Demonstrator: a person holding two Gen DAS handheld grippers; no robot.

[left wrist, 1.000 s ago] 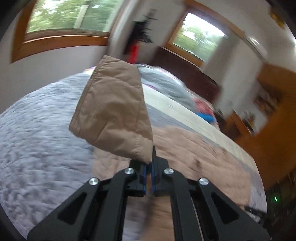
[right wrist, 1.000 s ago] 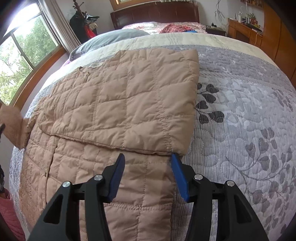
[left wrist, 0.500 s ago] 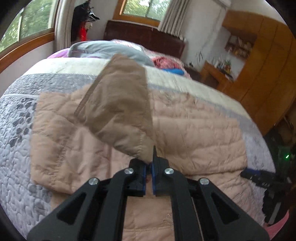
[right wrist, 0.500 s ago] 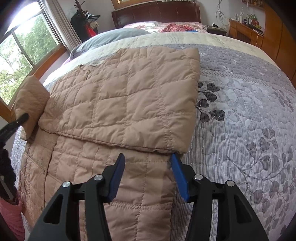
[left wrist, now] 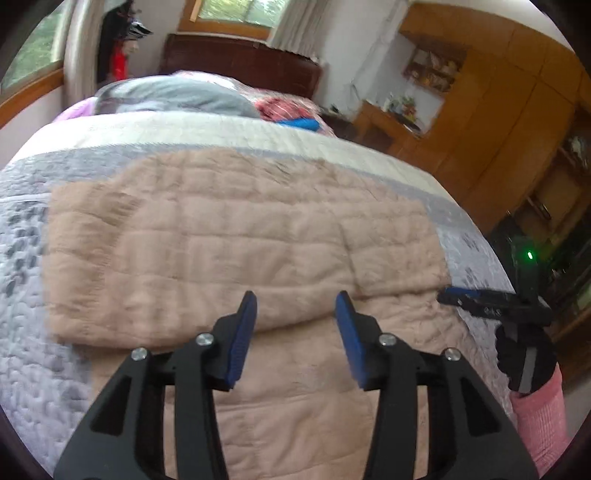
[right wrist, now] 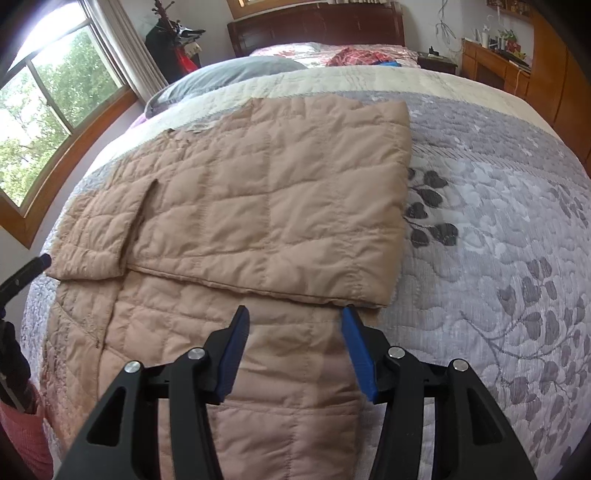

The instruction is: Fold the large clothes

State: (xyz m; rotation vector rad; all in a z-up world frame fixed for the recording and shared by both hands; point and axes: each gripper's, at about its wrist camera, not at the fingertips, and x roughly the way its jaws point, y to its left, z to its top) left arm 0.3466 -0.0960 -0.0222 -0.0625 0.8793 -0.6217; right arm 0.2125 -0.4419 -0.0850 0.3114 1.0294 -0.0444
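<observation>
Hovering both tongs over the tan quilted jacket (right wrist: 266,206) on the bed (right wrist: 498,229), I see neither holding anything: left tongs (left wrist: 295,332) spread with bare blue pads, right tongs (right wrist: 291,347) spread the same way. The jacket lies flat on the grey leaf-pattern quilt, long axis running from the foot edge of the bed, under my tongs, up toward the headboard (right wrist: 317,26). Its upper part is doubled over, with both sleeves folded in, so a thicker rectangle sits on top of the single-layer lower body. The relation that matters, I judge, is the fold edge (right wrist: 258,288): it runs crosswise, just ahead of both tongs, side edge to side edge of the bed. In the right wrist view the right tongs straddle the right end of that edge, near the folded corner (right wrist: 380,299), almost touching. In the left wrist view the left tongs sit nearer the middle of the edge, and the right tongs (left wrist: 476,295) show at the jacket's right side. The left sleeve cuff (right wrist: 88,258) lies flat at the window-side end. Next fold is likely lengthwise, hem toward collar, so each of the tongs would take its own side of the hem below; the right is better lined up, the left needs to shift outward. That view is blurred, so depth is unclear.
</observation>
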